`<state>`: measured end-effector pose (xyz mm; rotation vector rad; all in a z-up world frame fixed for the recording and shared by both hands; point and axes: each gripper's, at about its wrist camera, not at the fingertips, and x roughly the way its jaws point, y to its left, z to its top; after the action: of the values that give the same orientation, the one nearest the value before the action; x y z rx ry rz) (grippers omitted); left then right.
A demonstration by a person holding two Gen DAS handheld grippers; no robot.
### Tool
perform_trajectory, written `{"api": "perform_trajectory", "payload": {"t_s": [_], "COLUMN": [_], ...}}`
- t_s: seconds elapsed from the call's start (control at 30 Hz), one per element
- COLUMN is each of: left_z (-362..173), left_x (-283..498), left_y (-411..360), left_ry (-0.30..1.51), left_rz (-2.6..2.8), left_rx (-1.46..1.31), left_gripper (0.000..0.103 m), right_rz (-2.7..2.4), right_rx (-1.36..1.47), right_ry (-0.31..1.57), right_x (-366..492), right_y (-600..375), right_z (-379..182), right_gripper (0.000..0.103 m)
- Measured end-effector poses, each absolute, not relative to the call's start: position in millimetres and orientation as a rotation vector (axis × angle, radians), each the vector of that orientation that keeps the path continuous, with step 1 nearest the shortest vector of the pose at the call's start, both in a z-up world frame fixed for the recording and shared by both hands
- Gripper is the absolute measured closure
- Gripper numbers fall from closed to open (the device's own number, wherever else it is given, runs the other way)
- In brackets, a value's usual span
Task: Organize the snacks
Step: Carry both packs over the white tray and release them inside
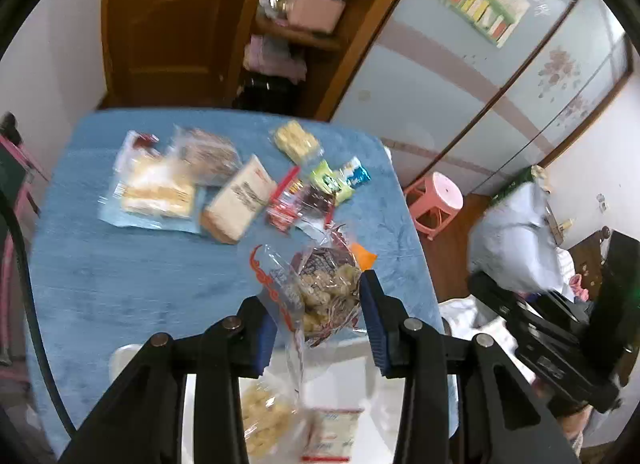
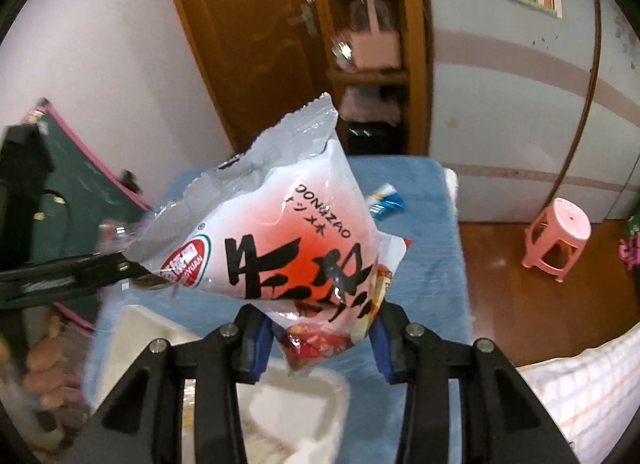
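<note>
Our right tongs (image 2: 320, 338) grip the red-and-white snack bag (image 2: 276, 232) by its lower end, lifted above the white bin (image 2: 296, 404). Our left tongs (image 1: 318, 322) pinch a clear cookie bag (image 1: 324, 292) over the blue tabletop (image 1: 120, 272), likely bin-bound too.

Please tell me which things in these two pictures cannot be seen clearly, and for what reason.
- Left wrist view: the clear snack bag between the left gripper fingers is blurred by motion; its print is unreadable.
- Left wrist view: the white bin is cut off by the bottom edge and hidden behind the gripper.
- Right wrist view: the white-and-red snack bag in the right gripper hides most of the blue table.
</note>
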<state>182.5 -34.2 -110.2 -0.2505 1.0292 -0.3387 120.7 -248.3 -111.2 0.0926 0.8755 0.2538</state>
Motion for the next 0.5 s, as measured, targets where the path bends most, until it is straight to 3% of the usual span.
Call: {"api": "perform_trajectory", "payload": {"t_s": [0.27, 0.5], "left_z": [-70, -83], "left_x": [113, 69], "left_y": [19, 35], "left_ry": [0.893, 0.851], "left_rz": [-0.311, -0.254], "left_rx": [-0.167, -0.031], "left_gripper": [0.066, 0.065], "right_rz": [0.347, 0.342], "right_rx": [0.194, 0.247], "right_ry": [0.802, 0.839], "right_x": [49, 19], "right_y": [-217, -203], "right_z": [-83, -95], "right_gripper": [0.061, 0.061]}}
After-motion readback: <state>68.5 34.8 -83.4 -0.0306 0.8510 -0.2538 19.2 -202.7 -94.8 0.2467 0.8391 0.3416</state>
